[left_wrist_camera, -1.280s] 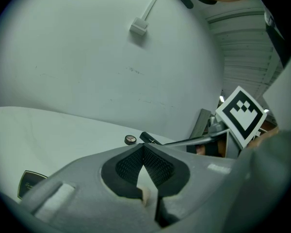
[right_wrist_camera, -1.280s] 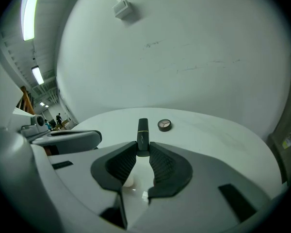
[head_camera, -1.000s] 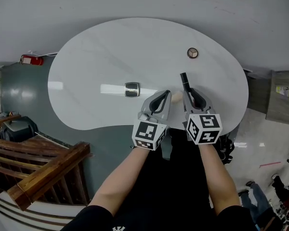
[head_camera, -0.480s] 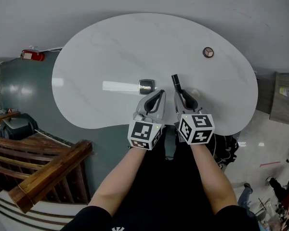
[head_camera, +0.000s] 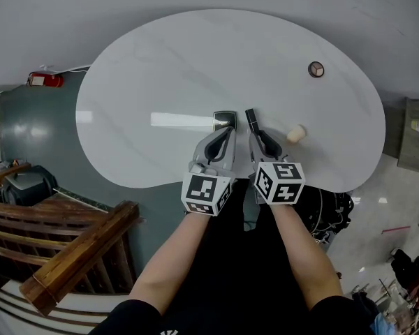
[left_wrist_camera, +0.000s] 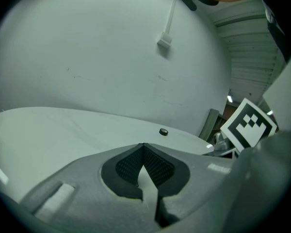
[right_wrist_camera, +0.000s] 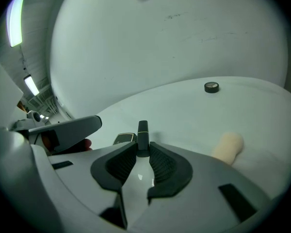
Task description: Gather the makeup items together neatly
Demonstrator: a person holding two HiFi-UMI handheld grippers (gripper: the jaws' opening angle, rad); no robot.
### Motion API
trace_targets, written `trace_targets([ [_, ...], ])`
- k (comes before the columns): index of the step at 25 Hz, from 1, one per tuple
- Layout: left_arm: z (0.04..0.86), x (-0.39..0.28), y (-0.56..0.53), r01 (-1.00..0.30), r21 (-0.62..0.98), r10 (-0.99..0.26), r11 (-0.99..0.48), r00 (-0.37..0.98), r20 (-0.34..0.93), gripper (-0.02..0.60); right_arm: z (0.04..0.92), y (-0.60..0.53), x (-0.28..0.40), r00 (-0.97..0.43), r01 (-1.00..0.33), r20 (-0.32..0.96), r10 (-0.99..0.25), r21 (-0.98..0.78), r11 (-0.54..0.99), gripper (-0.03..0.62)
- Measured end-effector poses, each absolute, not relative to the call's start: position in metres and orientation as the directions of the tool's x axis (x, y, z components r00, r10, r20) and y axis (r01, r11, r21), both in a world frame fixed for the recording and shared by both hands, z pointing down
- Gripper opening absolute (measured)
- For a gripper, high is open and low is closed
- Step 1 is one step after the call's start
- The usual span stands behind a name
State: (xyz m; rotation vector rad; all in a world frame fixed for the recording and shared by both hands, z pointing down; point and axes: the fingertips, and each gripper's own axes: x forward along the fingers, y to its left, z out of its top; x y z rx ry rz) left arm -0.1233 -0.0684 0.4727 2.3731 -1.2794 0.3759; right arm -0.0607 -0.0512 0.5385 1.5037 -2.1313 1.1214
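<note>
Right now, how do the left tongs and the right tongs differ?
The left tongs are fully shut with nothing between them; the right tongs are clamped on a slim black makeup stick. The left tongs point at the square compact; the right tongs hold their stick just to the right of that compact. Both sit side by side over the near part of the white table.

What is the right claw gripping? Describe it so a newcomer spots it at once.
On the white table, look to the near edge, where the right claw is shut on a slim black tube. It sits between the square compact and the beige sponge-like piece, and is the only long dark stick there.
</note>
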Motion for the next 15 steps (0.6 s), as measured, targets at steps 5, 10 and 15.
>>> trace_targets([
  [5,0.478,-0.129,-0.068,-0.833,0.236,-0.716,-0.501,0.552,0.427,0.008,0.553,-0.049,-0.069,-0.389,-0.898,0.647,-0.655,-0.424,0.114,0.095],
  [10,0.482,-0.131,-0.069,-0.826,0.238,-0.706,-0.511,0.561,0.433,0.008,0.559,-0.051,-0.072,-0.376,-0.899,0.652,-0.659,-0.429,0.088,0.095],
  [15,0.485,-0.133,-0.069,-0.824,0.238,-0.700,-0.515,0.564,0.438,0.008,0.562,-0.053,-0.077,-0.368,-0.899,0.652,-0.663,-0.432,0.074,0.095],
])
